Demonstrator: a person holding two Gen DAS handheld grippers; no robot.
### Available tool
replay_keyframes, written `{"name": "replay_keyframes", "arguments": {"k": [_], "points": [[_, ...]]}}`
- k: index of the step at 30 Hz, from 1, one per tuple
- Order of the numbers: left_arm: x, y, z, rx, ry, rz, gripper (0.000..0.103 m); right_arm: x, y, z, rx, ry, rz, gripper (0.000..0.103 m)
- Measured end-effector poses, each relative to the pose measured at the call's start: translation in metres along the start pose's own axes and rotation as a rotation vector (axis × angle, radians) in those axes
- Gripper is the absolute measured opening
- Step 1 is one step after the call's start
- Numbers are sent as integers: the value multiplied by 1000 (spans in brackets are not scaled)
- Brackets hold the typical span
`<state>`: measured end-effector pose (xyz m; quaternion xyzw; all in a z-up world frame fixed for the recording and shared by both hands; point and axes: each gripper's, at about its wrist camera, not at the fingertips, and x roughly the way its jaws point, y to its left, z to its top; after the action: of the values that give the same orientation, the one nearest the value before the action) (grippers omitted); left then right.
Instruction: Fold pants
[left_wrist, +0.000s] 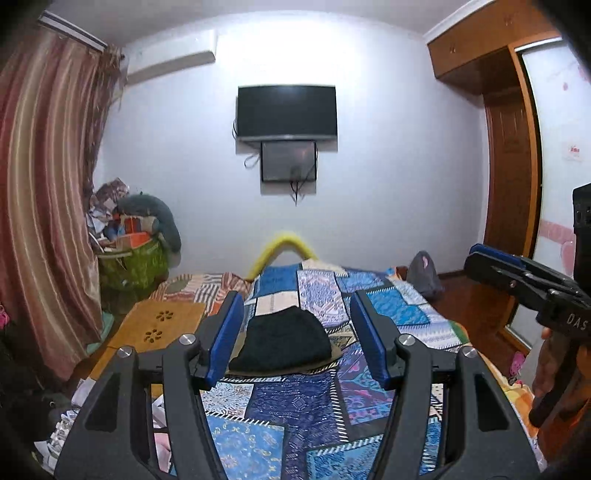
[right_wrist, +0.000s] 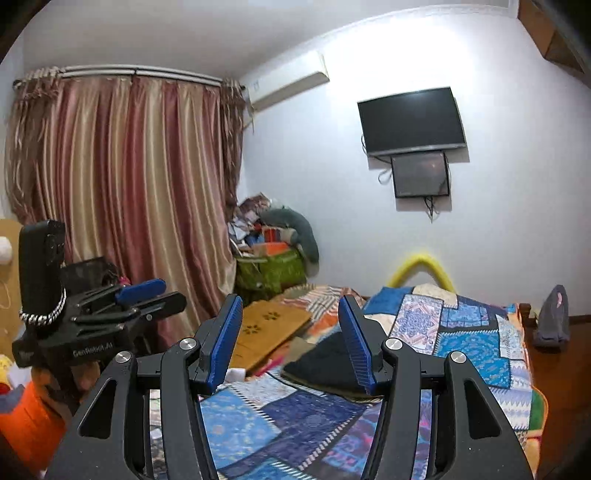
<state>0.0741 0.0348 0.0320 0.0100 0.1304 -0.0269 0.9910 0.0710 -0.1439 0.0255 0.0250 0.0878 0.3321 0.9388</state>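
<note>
Dark folded pants (left_wrist: 284, 341) lie in a compact pile on a beige cloth on the patchwork bedspread (left_wrist: 295, 413). They also show in the right wrist view (right_wrist: 325, 363), partly behind a finger. My left gripper (left_wrist: 295, 332) is open and empty, held above the bed in front of the pants. My right gripper (right_wrist: 291, 339) is open and empty, also raised above the bed. The right gripper shows at the right edge of the left wrist view (left_wrist: 524, 280); the left gripper shows at the left of the right wrist view (right_wrist: 144, 299).
A wooden lap desk (left_wrist: 155, 328) lies on the bed's left side. A green basket of clutter (left_wrist: 136, 262) stands by the curtain (left_wrist: 44, 206). A TV (left_wrist: 286, 112) hangs on the far wall. A wardrobe (left_wrist: 517, 155) stands on the right. A grey bag (left_wrist: 424, 273) sits past the bed.
</note>
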Motion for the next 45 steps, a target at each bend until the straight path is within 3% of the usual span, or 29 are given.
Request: {"name": "replay_keyframes", "arguments": {"k": [3,5,7,10,18,45], "points": [[-22,-8,-4,3,-35,15,67,-9,7,-4,10,-13,7,51],[-30,-10,-7,-10,-50,19,80,-13,12,-7,4,-26,-12,57],[-37,-9,-11,-26,-59,21,86,-17,17,-8,-4,-42,-33,73],[-43,-8,-14,-33,-67,24,87,-18,20,-8,-7,-54,-52,85],[-47,-3,-19,-49,-82,31,99,-19,28,-9,-20,-59,-87,101],[-37,-6,-32,-55,-67,35,101,-28,28,-16,-20,-30,-120,102]]}}
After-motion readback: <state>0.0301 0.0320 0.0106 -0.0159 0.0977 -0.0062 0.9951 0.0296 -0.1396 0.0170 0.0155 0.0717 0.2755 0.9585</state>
